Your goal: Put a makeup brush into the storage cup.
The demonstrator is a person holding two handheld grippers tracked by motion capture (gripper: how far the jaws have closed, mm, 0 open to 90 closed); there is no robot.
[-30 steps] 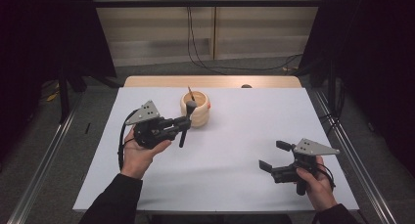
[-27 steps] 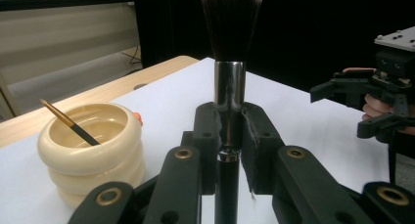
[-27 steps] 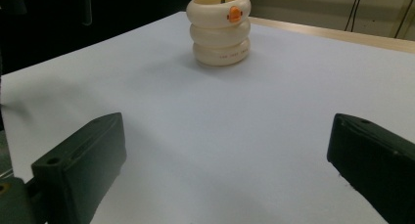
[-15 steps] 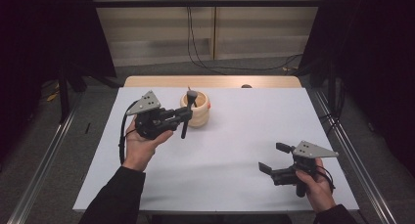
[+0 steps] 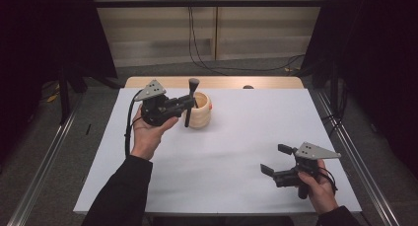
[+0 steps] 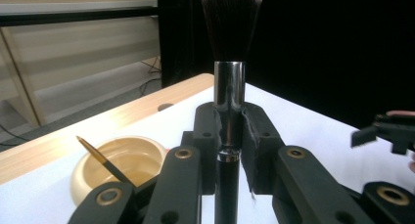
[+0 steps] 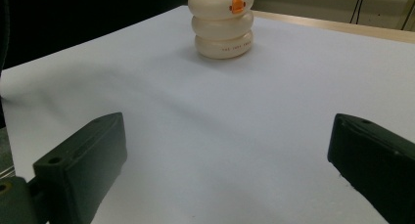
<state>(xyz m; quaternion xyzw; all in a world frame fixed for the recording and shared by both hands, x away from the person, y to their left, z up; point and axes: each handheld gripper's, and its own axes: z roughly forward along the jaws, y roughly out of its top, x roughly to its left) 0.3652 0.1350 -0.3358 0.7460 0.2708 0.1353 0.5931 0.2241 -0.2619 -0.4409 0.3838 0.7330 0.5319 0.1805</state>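
Since a second ago: left gripper (image 5: 186, 103) has carried the makeup brush (image 5: 190, 100) up and toward the far side of the table; right gripper (image 5: 276, 159) has stayed put.
Makeup brush: upright, bristles on top, black handle hanging down, just in front of the cream holder (image 5: 201, 111) and above the tabletop.
Grip: left gripper's jaws are clenched on the brush's silver ferrule (image 6: 229, 92).
Cream holder: ringed pot with an orange mark (image 7: 237, 5), standing at the far middle of the white table (image 5: 231, 152); a thin gold-tipped stick (image 6: 100, 158) leans inside it.
Right gripper: jaws spread wide, nothing between them, held low over the near right of the table, well apart from the holder.
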